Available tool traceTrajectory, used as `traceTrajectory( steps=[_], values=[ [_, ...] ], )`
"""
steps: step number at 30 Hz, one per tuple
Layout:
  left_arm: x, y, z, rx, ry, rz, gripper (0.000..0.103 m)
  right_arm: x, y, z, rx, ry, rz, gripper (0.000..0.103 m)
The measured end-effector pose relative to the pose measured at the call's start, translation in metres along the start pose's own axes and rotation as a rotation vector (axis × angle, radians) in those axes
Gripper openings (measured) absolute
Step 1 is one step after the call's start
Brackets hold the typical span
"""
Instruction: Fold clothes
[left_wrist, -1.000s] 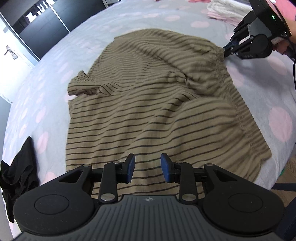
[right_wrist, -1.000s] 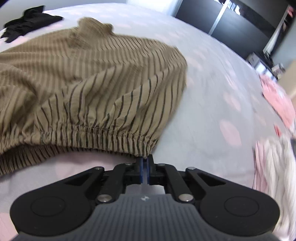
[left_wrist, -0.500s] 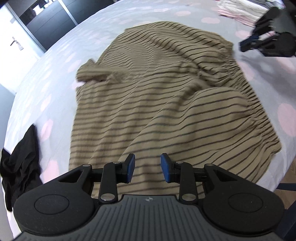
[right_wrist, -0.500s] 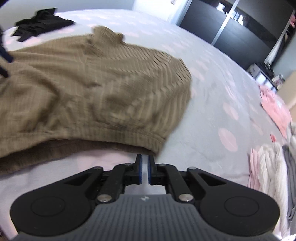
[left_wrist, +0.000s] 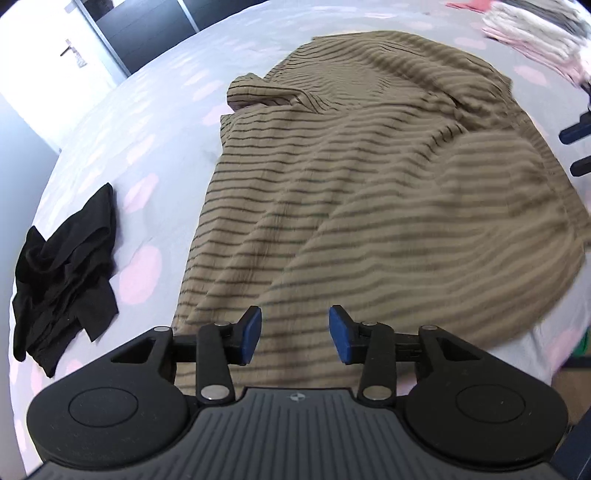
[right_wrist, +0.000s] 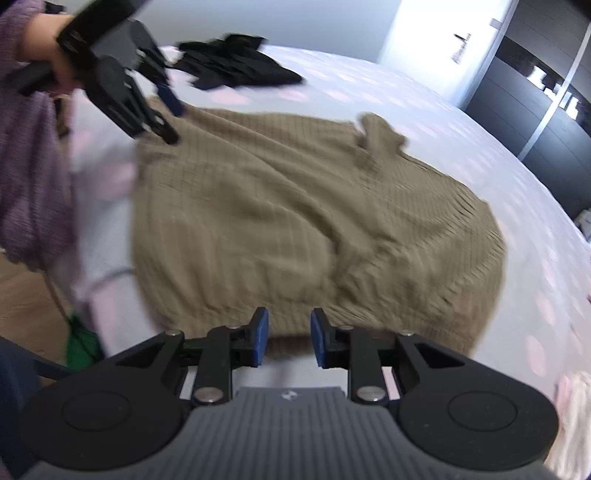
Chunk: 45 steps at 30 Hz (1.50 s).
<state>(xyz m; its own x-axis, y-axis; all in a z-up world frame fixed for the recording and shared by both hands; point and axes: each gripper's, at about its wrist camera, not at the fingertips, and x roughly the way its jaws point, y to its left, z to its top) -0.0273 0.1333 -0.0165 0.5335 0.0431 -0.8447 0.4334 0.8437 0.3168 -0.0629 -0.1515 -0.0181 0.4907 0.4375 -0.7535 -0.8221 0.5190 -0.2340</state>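
Olive striped garment (left_wrist: 369, 192) seen spread rumpled on dotted bedspread (left_wrist: 110, 122), no neat fold visible. Left gripper (left_wrist: 294, 330) parted wide, right gripper (right_wrist: 287, 341) parted, nothing gripped. Folding judged outstanding.

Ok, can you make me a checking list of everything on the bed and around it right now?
Surface: bed sheet, pale with pink dots.
Job's things: olive striped garment, spread out but rumpled, one edge bunched near its far side; not folded yet.
Clutter: crumpled black garment lying apart from the striped one; pile of pink and white clothes at the far corner.
Grippers: left hand-held gripper open over the striped garment, holding nothing; right hand-held gripper open at the garment's edge, holding nothing.
Cables: nothing seen.
Surroundings: dark wardrobe doors, white door, wooden floor.
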Motion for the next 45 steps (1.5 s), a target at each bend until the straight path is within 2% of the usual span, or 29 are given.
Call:
traceTrajectory(
  steps=[5, 9, 14, 20, 24, 26, 27, 28, 29, 31, 36, 40, 45],
  values=[
    [-0.006, 0.004, -0.020, 0.090, 0.021, 0.028, 0.044, -0.001, 0.037, 0.008, -0.114, -0.015, 0.092, 0.043],
    [-0.004, 0.007, -0.035, 0.201, 0.061, 0.062, 0.045, 0.006, 0.060, 0.006, -0.215, 0.010, 0.131, 0.046],
    [0.006, 0.011, -0.055, 0.354, 0.122, 0.133, 0.045, 0.017, 0.071, 0.001, -0.297, 0.052, 0.129, 0.047],
    [0.030, 0.007, -0.073, 0.561, 0.159, 0.228, 0.045, 0.029, 0.069, -0.006, -0.329, 0.079, 0.119, 0.045],
    [0.045, 0.003, -0.074, 0.619, 0.162, 0.280, 0.044, 0.031, 0.066, -0.009, -0.325, 0.074, 0.118, 0.044],
    [0.048, 0.006, -0.069, 0.585, 0.161, 0.291, 0.034, 0.031, 0.065, -0.011, -0.324, 0.072, 0.118, 0.038],
    [0.048, 0.008, -0.067, 0.557, 0.164, 0.294, 0.024, 0.031, 0.065, -0.011, -0.325, 0.074, 0.114, 0.036],
    [0.049, 0.011, -0.064, 0.530, 0.166, 0.296, 0.018, 0.031, 0.064, -0.010, -0.323, 0.075, 0.110, 0.031],
    [0.050, 0.013, -0.061, 0.502, 0.169, 0.298, 0.016, 0.030, 0.064, -0.010, -0.322, 0.076, 0.106, 0.024],
    [0.048, 0.019, -0.056, 0.448, 0.171, 0.285, 0.007, 0.029, 0.062, -0.009, -0.312, 0.076, 0.103, 0.021],
    [0.030, 0.038, -0.036, 0.278, 0.125, 0.266, 0.001, 0.018, 0.049, 0.000, -0.246, 0.059, 0.115, 0.016],
    [0.004, 0.066, -0.001, 0.096, 0.033, 0.236, 0.000, 0.002, 0.030, 0.011, -0.146, 0.035, 0.120, 0.015],
    [-0.018, 0.090, 0.063, 0.026, -0.073, 0.250, 0.000, -0.018, -0.004, 0.024, 0.000, -0.015, 0.108, 0.014]
  ],
)
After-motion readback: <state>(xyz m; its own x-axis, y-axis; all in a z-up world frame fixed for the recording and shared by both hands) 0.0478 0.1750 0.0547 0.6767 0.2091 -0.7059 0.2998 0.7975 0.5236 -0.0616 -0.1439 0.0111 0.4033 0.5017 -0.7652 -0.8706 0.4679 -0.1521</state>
